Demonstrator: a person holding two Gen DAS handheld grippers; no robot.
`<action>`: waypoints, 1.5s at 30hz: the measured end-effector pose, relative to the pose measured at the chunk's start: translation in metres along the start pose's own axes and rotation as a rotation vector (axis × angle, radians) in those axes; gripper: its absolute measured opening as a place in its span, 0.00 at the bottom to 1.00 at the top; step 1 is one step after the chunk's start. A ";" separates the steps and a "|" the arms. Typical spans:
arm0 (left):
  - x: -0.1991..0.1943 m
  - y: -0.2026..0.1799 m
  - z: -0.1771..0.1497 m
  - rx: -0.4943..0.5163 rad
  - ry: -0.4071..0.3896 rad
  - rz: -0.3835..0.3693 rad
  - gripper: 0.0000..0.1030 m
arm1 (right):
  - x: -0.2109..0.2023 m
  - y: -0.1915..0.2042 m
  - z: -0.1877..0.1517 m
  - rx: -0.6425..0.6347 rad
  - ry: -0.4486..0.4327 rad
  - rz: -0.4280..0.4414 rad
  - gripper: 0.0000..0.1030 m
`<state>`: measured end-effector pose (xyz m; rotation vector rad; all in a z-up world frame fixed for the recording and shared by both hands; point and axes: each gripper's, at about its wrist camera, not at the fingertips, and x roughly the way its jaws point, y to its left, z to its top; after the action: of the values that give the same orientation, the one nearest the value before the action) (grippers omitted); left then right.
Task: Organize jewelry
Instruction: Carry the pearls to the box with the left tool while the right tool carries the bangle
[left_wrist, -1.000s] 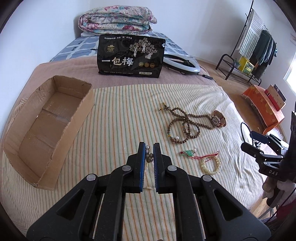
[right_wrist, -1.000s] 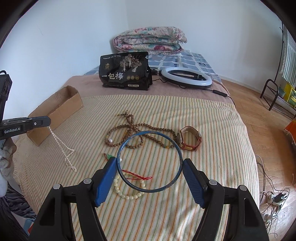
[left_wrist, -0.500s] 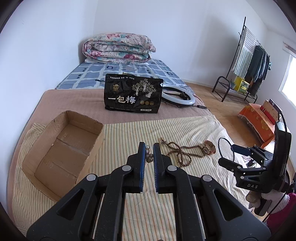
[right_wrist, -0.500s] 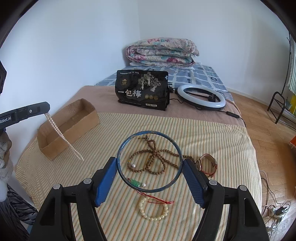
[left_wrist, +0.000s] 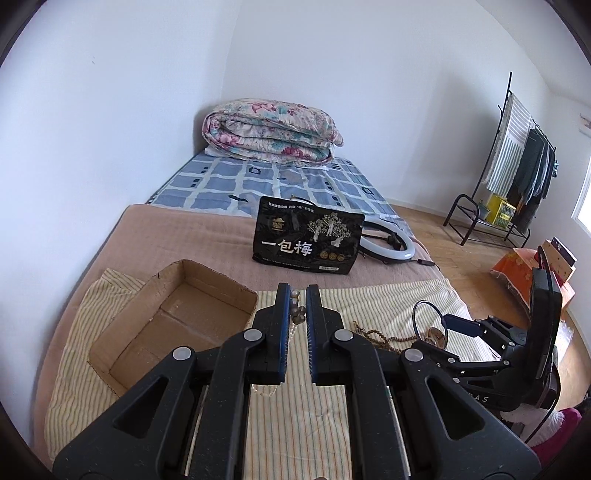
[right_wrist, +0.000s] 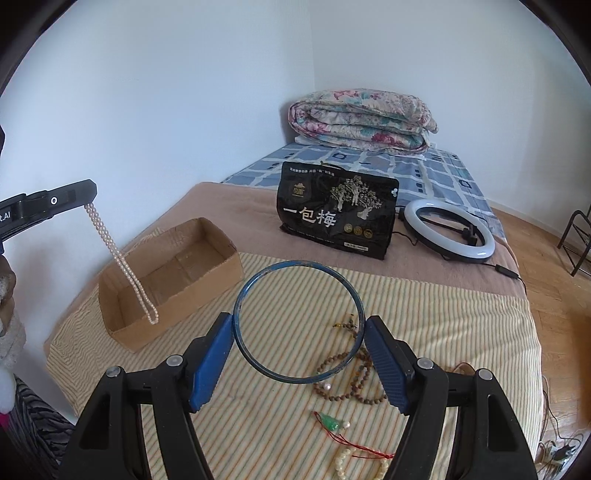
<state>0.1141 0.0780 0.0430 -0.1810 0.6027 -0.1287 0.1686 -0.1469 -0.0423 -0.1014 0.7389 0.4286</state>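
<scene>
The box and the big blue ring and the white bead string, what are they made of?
Box: plain brown cardboard, matte, with raw edges and fold creases. Blue ring: looks like hard metal or glass, thin, with worn, patchy color; hard to tell which. Bead string: small glossy cream beads, probably pearls or imitations.

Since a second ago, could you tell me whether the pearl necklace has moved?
Yes. The pearl necklace, gripped by the left gripper, was lifted off the striped cloth and now dangles over the cardboard box.
</scene>
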 end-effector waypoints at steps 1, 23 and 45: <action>-0.002 0.005 0.002 -0.004 -0.006 0.009 0.06 | 0.004 0.004 0.003 -0.001 -0.001 0.008 0.72; 0.031 0.120 -0.016 -0.108 0.115 0.218 0.06 | 0.108 0.098 0.050 -0.037 0.029 0.160 0.72; 0.051 0.156 -0.045 -0.149 0.233 0.277 0.06 | 0.187 0.148 0.045 -0.063 0.123 0.224 0.73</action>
<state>0.1399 0.2152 -0.0538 -0.2263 0.8637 0.1656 0.2592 0.0628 -0.1258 -0.1055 0.8620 0.6644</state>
